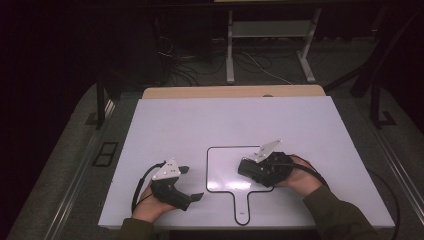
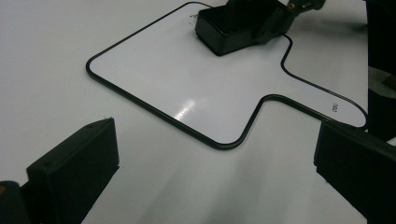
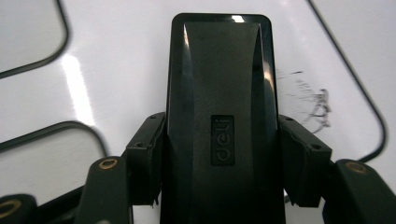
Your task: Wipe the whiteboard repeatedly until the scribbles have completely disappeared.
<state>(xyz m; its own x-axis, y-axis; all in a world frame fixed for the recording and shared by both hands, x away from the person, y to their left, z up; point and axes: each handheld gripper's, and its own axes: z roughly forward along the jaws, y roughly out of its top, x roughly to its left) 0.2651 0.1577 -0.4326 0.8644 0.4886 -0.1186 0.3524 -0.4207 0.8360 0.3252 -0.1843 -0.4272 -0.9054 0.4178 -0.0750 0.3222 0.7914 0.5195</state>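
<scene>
On the white table (image 1: 165, 120), inside the black outline of a small paddle-shaped whiteboard (image 1: 220, 170), the right gripper (image 1: 245, 170) holds a black eraser (image 1: 248, 170) flat against the board's surface near its right side. From the high view the eraser is mostly hidden under the gripper's body and its grey plate, so little more than a dark block shows at the front end, and the person's right hand (image 1: 300, 180) is partly covered by the gripper. The right gripper view is clearer: the eraser (image 3: 222, 112) is a glossy black rectangular block with rounded corners, a raised centre panel and a small embossed logo, its near end cut off by the bottom edge of the picture. Both jaws press on its long sides, closed tight on it. Just right of the eraser lies a faint scribble of dark marker ink (image 3: 313, 105), too smeared to read. In the left gripper view the eraser (image 2: 229, 30) and the right gripper above it are cut off at the top edge, and a tiny printed mark (image 2: 334, 107) on the board's handle is too small to make out. The left gripper (image 1: 192, 182) rests on the table to the left of the board, in the person's left hand (image 1: 150, 207), its jaws spread wide with nothing between them.
</scene>
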